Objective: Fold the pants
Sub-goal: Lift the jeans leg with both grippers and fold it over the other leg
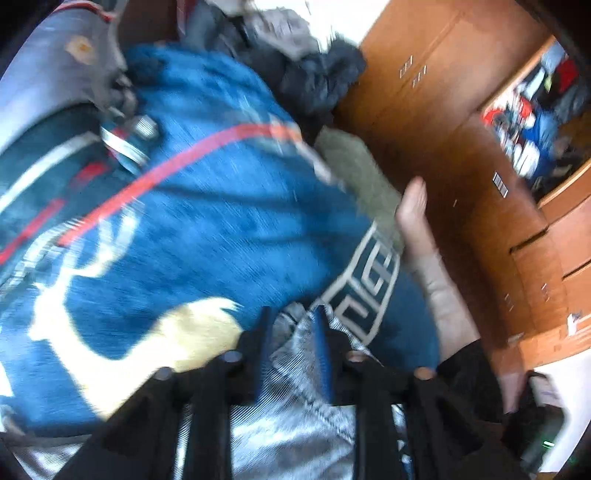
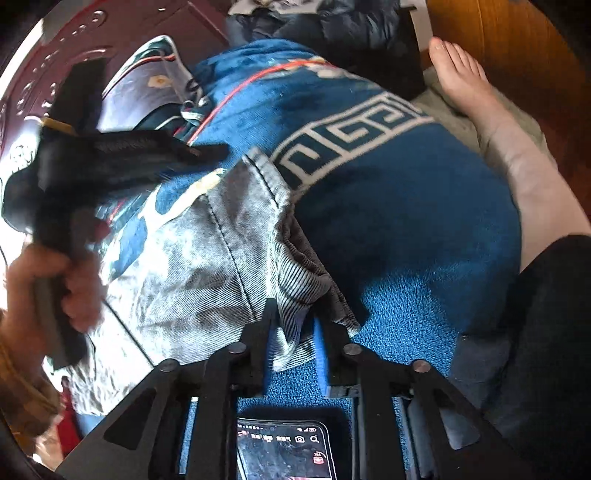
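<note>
Grey washed denim pants lie on a blue blanket with a white key pattern. My right gripper is shut on a folded edge of the pants, cloth bunched between its blue pads. My left gripper holds grey denim between its fingers too; this view is blurred. The left gripper also shows in the right wrist view, held in a hand at the left above the pants.
A bare foot and leg rest along the blanket's right edge. Dark clothes are piled at the far end. Wooden wardrobe doors stand to the right. A phone is mounted under my right gripper.
</note>
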{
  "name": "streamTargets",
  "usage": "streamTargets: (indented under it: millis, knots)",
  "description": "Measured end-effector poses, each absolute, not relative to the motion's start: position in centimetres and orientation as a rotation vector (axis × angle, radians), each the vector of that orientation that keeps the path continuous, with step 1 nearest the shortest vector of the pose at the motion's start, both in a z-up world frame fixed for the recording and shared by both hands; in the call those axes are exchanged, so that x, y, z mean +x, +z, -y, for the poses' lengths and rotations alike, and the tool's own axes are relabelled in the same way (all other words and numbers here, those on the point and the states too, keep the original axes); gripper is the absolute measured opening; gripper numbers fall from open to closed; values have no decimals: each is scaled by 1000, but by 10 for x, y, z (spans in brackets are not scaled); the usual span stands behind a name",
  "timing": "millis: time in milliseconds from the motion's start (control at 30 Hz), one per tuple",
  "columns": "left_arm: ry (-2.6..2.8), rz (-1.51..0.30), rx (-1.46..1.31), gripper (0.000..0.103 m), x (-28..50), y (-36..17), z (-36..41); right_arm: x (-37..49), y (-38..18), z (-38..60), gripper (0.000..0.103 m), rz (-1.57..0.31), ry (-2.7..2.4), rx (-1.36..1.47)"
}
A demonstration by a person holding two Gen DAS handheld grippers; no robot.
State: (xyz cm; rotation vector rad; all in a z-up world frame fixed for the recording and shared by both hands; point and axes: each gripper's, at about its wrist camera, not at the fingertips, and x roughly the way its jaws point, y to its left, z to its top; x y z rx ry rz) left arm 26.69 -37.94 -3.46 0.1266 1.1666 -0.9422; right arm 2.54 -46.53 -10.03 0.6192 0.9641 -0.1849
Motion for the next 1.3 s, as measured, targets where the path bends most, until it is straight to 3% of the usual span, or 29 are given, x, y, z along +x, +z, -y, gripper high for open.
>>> streamTargets:
  millis: [67,100,200,367,633,700,967,1067,1200,1267,1300]
  knots:
    - [-930,-1124,75,68,272,-10,347,20,-92,463,34,-938,-228,561]
    - [-920,-1090,56,71,273,4,323,19,-87,463,39,-921,-256,533]
    - [-861,-1057,55,72,271,19,260,10,-69,465,45,-851,-306,486]
    - [-686,-1090,85,72,248,-6,153,24,-44,447,52,-774,-224,413]
    - [-432,-1220,2,72,224,-89,30,80,-82,404,52,-938,-63,370]
    - [-371,-1250,13,62,224,-113,11,88,-102,403,51,-1038,-105,334]
    - [-412,-1193,-30,61,211,-96,-11,91,-68,407,53,-943,-128,276]
    - [-383,-1149,-21,67,207,-87,-26,104,-60,422,53,-914,-141,302]
    - [-306,-1185,-18,67,213,-107,-43,127,-68,428,53,-897,-110,255]
    - [-296,-1183,22,67,213,-114,-39,137,-86,429,52,-945,-89,236]
    - [-274,-1184,53,67,213,-114,-34,145,-100,430,42,-1004,-100,213]
